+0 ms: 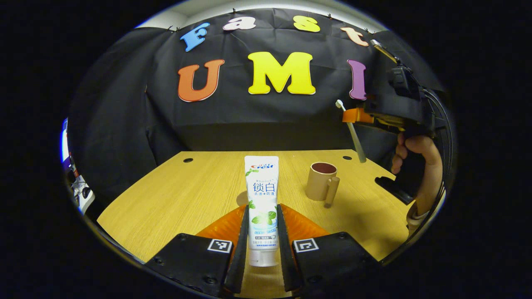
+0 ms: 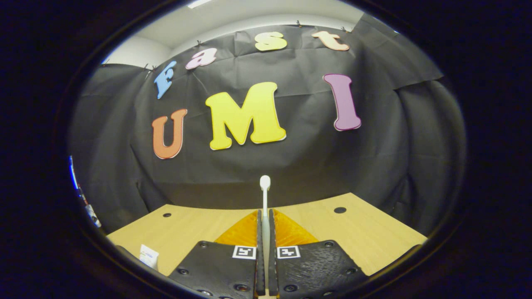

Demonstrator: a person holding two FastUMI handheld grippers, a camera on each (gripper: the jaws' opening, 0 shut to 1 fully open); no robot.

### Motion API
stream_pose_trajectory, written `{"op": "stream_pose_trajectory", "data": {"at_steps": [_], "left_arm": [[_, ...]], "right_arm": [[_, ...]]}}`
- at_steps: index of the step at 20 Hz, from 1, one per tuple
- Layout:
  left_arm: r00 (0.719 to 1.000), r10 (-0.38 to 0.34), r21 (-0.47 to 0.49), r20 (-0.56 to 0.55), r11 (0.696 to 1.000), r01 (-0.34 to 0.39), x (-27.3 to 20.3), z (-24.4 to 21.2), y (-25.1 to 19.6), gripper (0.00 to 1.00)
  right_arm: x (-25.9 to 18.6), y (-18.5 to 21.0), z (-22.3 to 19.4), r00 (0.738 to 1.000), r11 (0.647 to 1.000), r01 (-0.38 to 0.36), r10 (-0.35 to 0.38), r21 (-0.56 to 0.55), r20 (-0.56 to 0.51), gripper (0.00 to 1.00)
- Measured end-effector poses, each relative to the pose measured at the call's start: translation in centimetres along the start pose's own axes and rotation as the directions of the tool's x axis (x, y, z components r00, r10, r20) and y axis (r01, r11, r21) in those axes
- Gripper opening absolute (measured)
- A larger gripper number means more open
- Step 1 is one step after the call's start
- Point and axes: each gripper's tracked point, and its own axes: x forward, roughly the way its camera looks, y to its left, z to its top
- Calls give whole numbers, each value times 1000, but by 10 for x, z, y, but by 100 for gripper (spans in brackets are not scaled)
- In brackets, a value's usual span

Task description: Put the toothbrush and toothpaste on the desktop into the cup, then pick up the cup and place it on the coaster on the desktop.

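Observation:
My left gripper (image 1: 262, 207) is shut on a white toothpaste tube (image 1: 262, 187), which stands upright between its fingers, cap end down, above the wooden desktop (image 1: 178, 199). A tan cup (image 1: 321, 180) with a dark inside stands right of the tube, its handle toward me. Up at the right, a hand (image 1: 415, 166) holds my right gripper (image 1: 350, 116), shut on a white toothbrush (image 1: 354, 135) that hangs slanted above and behind the cup. In the right gripper view the toothbrush (image 2: 264, 195) rises head-up between the shut fingers of the right gripper (image 2: 264, 220). The tube's end (image 2: 149, 255) shows at the lower left.
A flat dark shape (image 1: 390, 187) lies on the desktop right of the cup, under the hand. A small round brown patch (image 1: 242, 198) peeks out left of the tube. Round holes (image 1: 188, 160) mark the desktop's far corners. The black cloth wall closes the back.

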Motion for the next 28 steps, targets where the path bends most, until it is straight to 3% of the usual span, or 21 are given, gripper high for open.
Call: {"op": "stream_pose_trajectory", "data": {"at_steps": [6, 9, 19, 28], "left_arm": [[998, 18, -4, 53, 1000, -18, 6, 27, 5, 39], [995, 22, -14, 101, 1000, -20, 7, 41, 4, 40], [990, 16, -19, 139, 1000, -13, -5, 49, 9, 39], [993, 28, -24, 117, 999, -25, -2, 42, 13, 39]], "right_arm": [[51, 24, -29, 997, 997, -73, 72, -21, -37, 4], [66, 20, -32, 998, 998, -61, 61, 11, -26, 4], [67, 16, -11, 993, 997, -75, 72, 32, 91, 4], [70, 20, -32, 996, 997, -73, 73, -15, 49, 6]]}}
